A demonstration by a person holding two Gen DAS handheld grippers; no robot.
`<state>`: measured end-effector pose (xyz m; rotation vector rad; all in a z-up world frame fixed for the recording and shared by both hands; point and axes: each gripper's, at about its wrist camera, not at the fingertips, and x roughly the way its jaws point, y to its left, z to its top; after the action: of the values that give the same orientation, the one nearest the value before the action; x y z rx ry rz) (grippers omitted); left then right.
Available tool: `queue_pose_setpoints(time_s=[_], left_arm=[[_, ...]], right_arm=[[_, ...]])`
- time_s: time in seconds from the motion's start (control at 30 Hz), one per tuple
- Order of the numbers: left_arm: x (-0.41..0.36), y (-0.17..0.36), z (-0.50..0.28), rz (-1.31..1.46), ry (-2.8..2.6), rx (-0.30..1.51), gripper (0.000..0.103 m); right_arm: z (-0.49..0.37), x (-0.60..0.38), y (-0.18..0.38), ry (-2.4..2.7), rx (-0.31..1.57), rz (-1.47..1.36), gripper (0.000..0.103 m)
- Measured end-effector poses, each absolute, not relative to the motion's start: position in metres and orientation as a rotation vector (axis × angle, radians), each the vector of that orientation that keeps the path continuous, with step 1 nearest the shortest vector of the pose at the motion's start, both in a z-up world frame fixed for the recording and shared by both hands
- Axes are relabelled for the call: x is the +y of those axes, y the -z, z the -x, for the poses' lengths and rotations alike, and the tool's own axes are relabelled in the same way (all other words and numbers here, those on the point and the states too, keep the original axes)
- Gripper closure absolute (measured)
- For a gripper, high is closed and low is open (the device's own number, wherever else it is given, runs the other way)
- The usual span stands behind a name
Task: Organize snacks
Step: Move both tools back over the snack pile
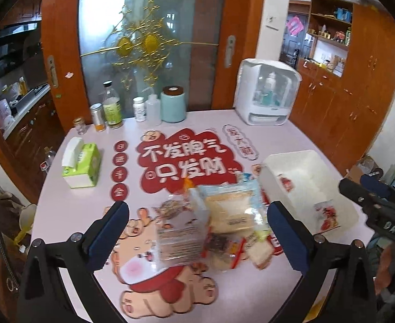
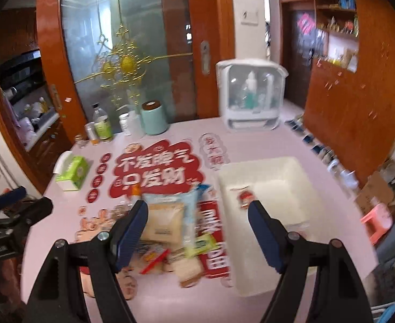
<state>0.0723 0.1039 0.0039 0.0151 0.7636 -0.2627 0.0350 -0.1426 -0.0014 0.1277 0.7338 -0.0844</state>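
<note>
**Both tools spread wide over the snack pile, bin waiting alongside**

Left wrist view: the left tool (image 1: 197,231) hangs with its jaws wide apart and nothing pressed between them, framing the heap of snack packets (image 1: 213,223) on the pink bench (image 1: 70,215). The packets lie loose and overlapping near the middle, probably dumped there to be sorted. At about 3 o'clock from the heap sits the white bin (image 1: 332,185), close beside it, with one small red packet (image 1: 326,215) already inside; it looks like the place the snacks go. The right tool (image 1: 372,199) pokes in from the 3 o'clock edge.

Right wrist view: the right tool (image 2: 197,231) is likewise parted and empty, set between the pile (image 2: 167,223) at 9 o'clock and the bin (image 2: 299,169) at 2 o'clock. The tissue box (image 2: 72,173) stands well apart, at 10 o'clock.
</note>
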Motion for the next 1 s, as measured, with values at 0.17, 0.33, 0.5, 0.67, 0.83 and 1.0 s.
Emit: queue_pose_setpoints(time_s=[0.17,0.33,0.5,0.67,0.83,1.0], left_arm=[[0.14,0.023,-0.097,0.03,0.264,0.812,0.001],[0.158,0.064,-0.126,0.045,0.247,0.904,0.001],[0.158,0.112,-0.147,0.017,0.274,1.021,0.001],[0.143,0.152,-0.155,-0.057,0.331,1.109,0.001],[0.135,0.178,-0.161,-0.076,0.353,1.171,0.001],[0.128,0.191,-0.171,-0.083,0.365,1.197,0.001]], right_arm=[[-0.051,-0.126,0.03,0.082,0.818,-0.162,0.026],[-0.065,-0.109,0.076,0.038,0.952,-0.193,0.032],[-0.079,-0.092,0.137,-0.005,1.121,-0.225,0.044],[-0.089,-0.084,0.177,-0.028,1.211,-0.293,0.044],[-0.109,-0.074,0.203,-0.022,1.263,-0.294,0.044],[-0.121,-0.068,0.222,-0.045,1.304,-0.31,0.044]])
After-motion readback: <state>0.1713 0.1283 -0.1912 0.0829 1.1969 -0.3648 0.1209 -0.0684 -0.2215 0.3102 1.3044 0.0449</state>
